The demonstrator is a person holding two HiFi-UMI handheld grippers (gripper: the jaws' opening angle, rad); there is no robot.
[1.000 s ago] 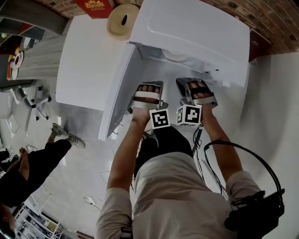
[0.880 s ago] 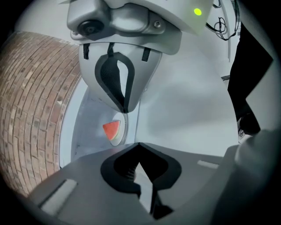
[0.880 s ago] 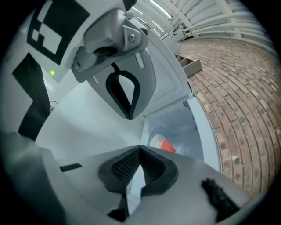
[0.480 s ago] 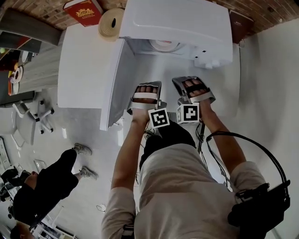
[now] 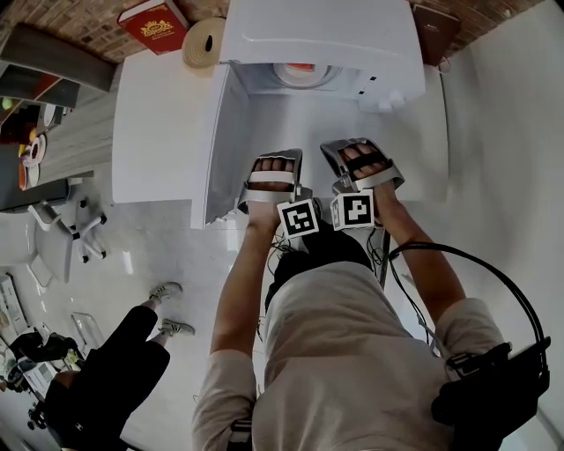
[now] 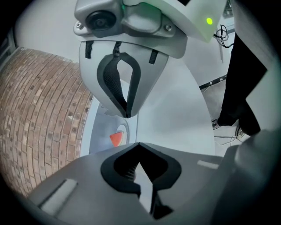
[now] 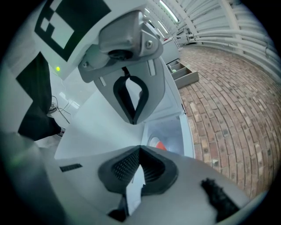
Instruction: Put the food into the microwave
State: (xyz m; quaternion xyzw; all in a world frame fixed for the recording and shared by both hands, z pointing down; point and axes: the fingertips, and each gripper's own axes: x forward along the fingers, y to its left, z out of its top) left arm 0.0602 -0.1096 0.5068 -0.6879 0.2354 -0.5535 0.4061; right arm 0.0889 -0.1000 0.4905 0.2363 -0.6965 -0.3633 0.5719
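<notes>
Food [image 5: 302, 67] lies on a plate [image 5: 286, 77] inside the open microwave [image 5: 322, 31] at the counter's [image 5: 159, 132] back edge. You hold left tool [image 5: 275, 160] and right tool [image 5: 357, 150] before it, jaws apart, both empty.

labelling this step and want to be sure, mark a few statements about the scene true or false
1. The microwave has its door open. True.
2. The left tongs grip the plate. False: they are open and empty, and the plate sits inside the microwave.
3. Red food lies on the plate. True.
4. The red book lies on top of the microwave. False: it lies to the left of it, beside the tape roll.
</notes>
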